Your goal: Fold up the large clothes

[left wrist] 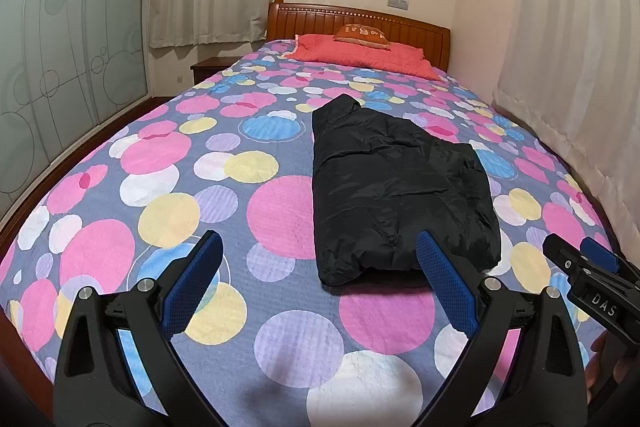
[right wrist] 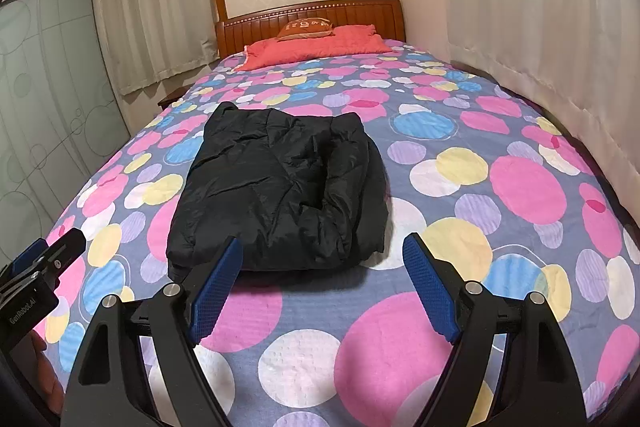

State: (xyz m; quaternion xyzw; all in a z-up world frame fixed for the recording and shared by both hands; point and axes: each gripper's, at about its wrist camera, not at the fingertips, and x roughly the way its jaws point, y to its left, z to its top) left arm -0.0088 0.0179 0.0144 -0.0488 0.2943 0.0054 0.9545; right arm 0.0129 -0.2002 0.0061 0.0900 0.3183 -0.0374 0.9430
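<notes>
A black puffer jacket (left wrist: 396, 187) lies folded into a long bundle on the bed, lengthwise toward the headboard; it also shows in the right wrist view (right wrist: 280, 187). My left gripper (left wrist: 320, 247) is open and empty, held above the bedspread just short of the jacket's near end. My right gripper (right wrist: 322, 247) is open and empty, also just short of the near end. The right gripper shows at the right edge of the left wrist view (left wrist: 588, 267), and the left gripper at the left edge of the right wrist view (right wrist: 44, 259).
The bed has a spotted bedspread (left wrist: 200, 187), a red pillow (left wrist: 360, 57), an orange cushion (left wrist: 362, 35) and a wooden headboard (left wrist: 420, 27). Curtains (left wrist: 568, 67) hang along the right side. A frosted wardrobe (left wrist: 60, 47) stands to the left, with a nightstand (left wrist: 208, 69) beside the bed.
</notes>
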